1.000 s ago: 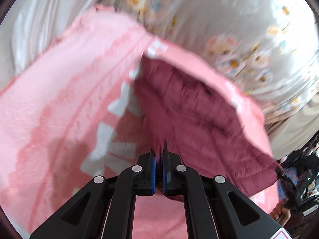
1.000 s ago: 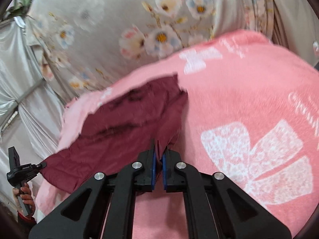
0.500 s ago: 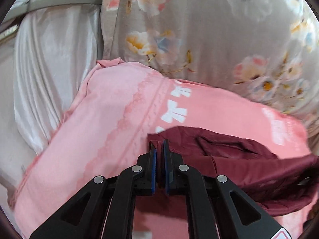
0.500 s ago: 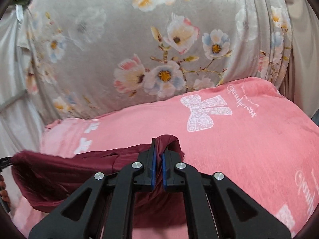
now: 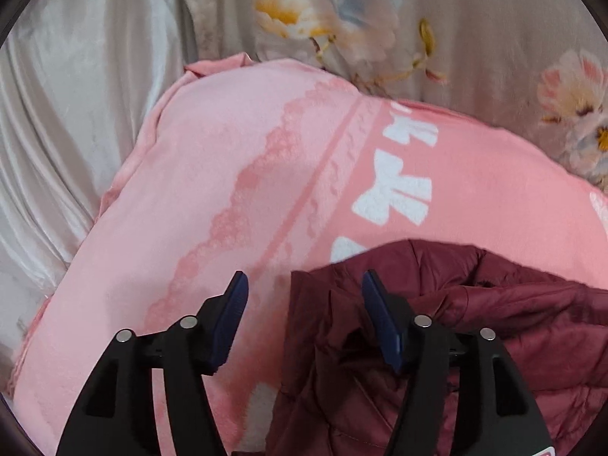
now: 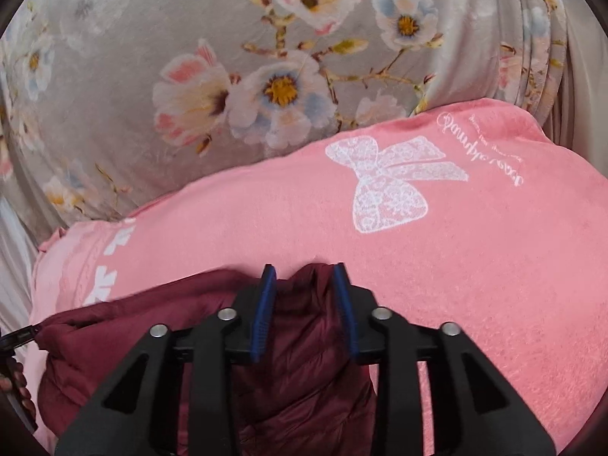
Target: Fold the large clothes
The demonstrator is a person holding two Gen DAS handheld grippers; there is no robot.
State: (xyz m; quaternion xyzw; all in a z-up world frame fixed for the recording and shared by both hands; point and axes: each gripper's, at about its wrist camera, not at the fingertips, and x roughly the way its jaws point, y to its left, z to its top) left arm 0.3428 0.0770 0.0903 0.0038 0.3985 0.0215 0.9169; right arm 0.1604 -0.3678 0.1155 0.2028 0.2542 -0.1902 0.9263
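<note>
A dark red quilted jacket (image 5: pixel 475 326) lies bunched on a pink blanket (image 5: pixel 247 190) with white bows. My left gripper (image 5: pixel 304 285) is open, its jaws wide apart just above the jacket's left edge, and holds nothing. In the right wrist view the jacket (image 6: pixel 304 342) lies under and between the fingers of my right gripper (image 6: pixel 304 273), which is open, its blue pads apart with the jacket's folded edge between them. The pink blanket (image 6: pixel 456 266) stretches to the right.
A grey floral curtain (image 6: pixel 228 57) hangs behind the blanket. Pale satin fabric (image 5: pixel 76 114) hangs at the left. The hand on the left gripper shows at the left edge of the right wrist view (image 6: pixel 11 387).
Both grippers were shut on the jacket and carried it forward over itself. Now both have opened and the jacket rests on the blanket.
</note>
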